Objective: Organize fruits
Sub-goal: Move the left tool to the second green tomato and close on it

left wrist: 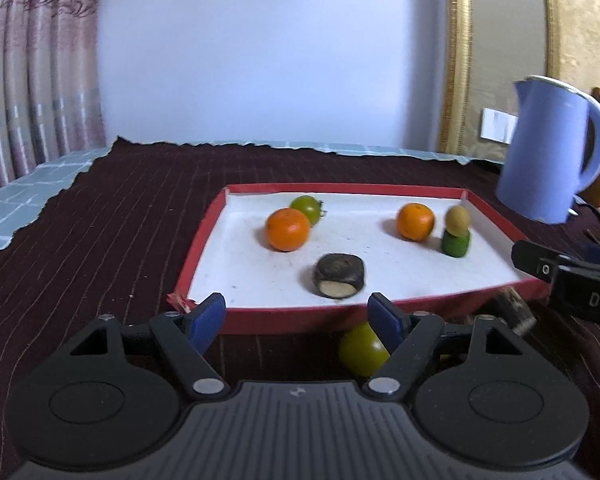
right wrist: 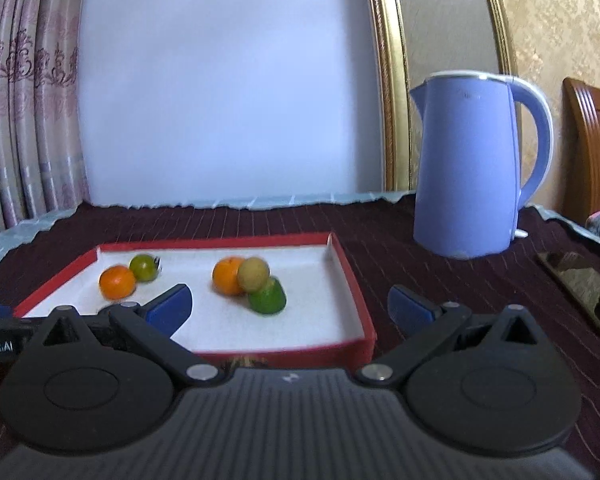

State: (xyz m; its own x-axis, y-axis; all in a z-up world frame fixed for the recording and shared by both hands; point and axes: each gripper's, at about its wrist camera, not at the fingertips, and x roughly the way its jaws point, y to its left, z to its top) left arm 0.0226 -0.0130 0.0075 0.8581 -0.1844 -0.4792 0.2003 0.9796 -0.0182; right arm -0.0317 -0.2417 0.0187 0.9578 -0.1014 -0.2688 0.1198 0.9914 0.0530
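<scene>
Two grippers hang over a dark striped cloth (left wrist: 100,220) on a table, with a curtain (left wrist: 32,80) far left, a pale wall behind and a blue kettle (right wrist: 468,168) on the right. Between them sits a red tray (left wrist: 204,240) holding two oranges – one (left wrist: 287,229) left, one (left wrist: 415,221) right – plus green fruits and a dark chunk (left wrist: 340,276). Left gripper (left wrist: 300,316) is spread wide, empty; a green fruit (left wrist: 362,350) lies on the cloth just outside the tray, by its right finger. Right gripper (right wrist: 290,306) – spread too – straddles the tray's right corner.
</scene>
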